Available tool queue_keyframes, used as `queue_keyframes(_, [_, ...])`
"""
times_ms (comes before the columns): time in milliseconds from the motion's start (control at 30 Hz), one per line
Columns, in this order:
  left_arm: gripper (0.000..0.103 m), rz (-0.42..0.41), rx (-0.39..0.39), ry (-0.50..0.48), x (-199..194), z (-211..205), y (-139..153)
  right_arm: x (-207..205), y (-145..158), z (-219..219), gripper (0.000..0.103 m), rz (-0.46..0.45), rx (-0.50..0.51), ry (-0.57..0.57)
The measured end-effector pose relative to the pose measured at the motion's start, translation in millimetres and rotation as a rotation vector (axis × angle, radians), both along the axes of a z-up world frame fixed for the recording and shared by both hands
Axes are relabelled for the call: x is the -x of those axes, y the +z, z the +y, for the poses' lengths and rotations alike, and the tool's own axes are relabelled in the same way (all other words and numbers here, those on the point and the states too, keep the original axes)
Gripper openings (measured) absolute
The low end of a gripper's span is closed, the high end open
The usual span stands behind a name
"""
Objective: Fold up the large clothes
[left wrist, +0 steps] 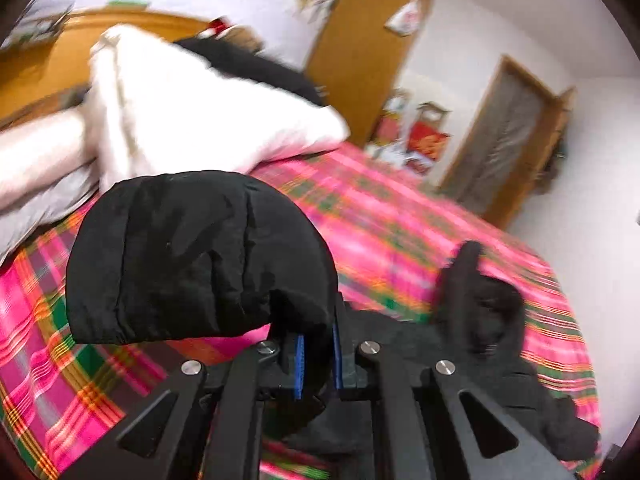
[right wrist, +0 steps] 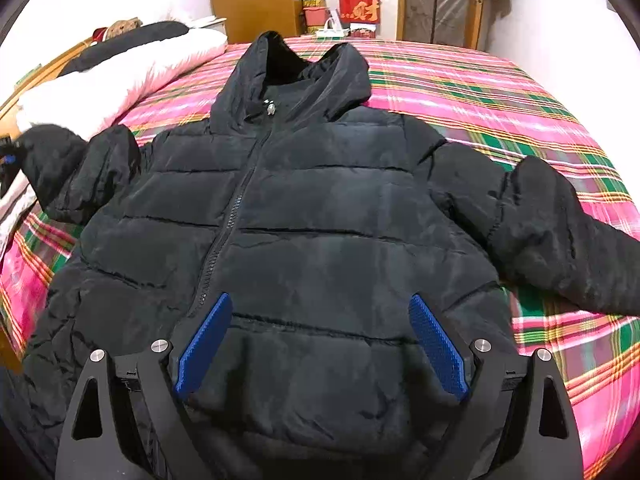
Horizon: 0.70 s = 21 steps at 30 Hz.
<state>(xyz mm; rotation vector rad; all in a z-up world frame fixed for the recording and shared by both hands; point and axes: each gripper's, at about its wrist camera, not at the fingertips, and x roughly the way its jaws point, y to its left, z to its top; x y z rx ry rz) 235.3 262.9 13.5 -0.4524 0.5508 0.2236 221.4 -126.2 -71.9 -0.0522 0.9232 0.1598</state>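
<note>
- The black puffer jacket [right wrist: 312,208] lay front-up, zipped, on the plaid bed [right wrist: 500,92], hood toward the far edge.
- The left tongs [left wrist: 318,356] were clamped on its sleeve cuff [left wrist: 192,256], lifted off the bed.
- The right tongs [right wrist: 320,344] hung spread wide above the hem, gripping nothing.

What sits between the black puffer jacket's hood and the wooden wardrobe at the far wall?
In the right wrist view, only pink plaid bedsheet lies between the black puffer jacket's hood and the wooden wardrobe; a white quilt lies off to the left.
</note>
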Motion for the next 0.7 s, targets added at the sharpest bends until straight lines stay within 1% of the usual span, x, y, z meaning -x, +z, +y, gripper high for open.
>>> queue_keyframes(133, [0.011,-0.070,0.028,-0.116,-8.4,-44.6,26.2,8.8,5.4,-14.1,0.090,-0.011,-0.010,-0.024])
queue_keyframes(233, [0.011,-0.087,0.050,-0.213,-20.7,-80.4,31.2,12.2,7.1,-26.4,0.090,-0.014,-0.016,-0.044])
queue_keyframes(300, [0.011,-0.081,0.063,-0.279,-29.8,-104.5,27.9,15.0,7.3,-36.4,0.090,-0.012,-0.017,-0.065])
queue_keyframes(367, [0.011,-0.060,0.071,-0.353,-41.2,-129.8,18.8,15.8,6.7,-44.8,0.090,-0.009,-0.017,-0.079])
queue_keyframes(433, [0.011,-0.019,0.075,-0.430,-53.4,-154.6,4.2,16.8,5.4,-52.0,0.090,-0.006,-0.013,-0.091])
queue_keyframes(533, [0.013,0.053,0.048,-0.516,-66.2,-187.7,-22.0,16.8,1.3,-61.5,0.090,0.001,-0.010,-0.113])
queue_keyframes(600, [0.013,0.104,0.037,-0.556,-74.4,-202.6,-40.1,16.3,-2.4,-66.3,0.090,0.008,-0.009,-0.126])
queue_keyframes(667, [0.019,0.149,0.039,-0.591,-77.3,-218.4,-54.6,14.4,-6.9,-69.3,0.090,0.019,-0.014,-0.137])
queue_keyframes(700, [0.025,0.171,0.052,-0.614,-80.4,-225.5,-59.1,13.6,-8.7,-70.1,0.090,0.023,-0.015,-0.141])
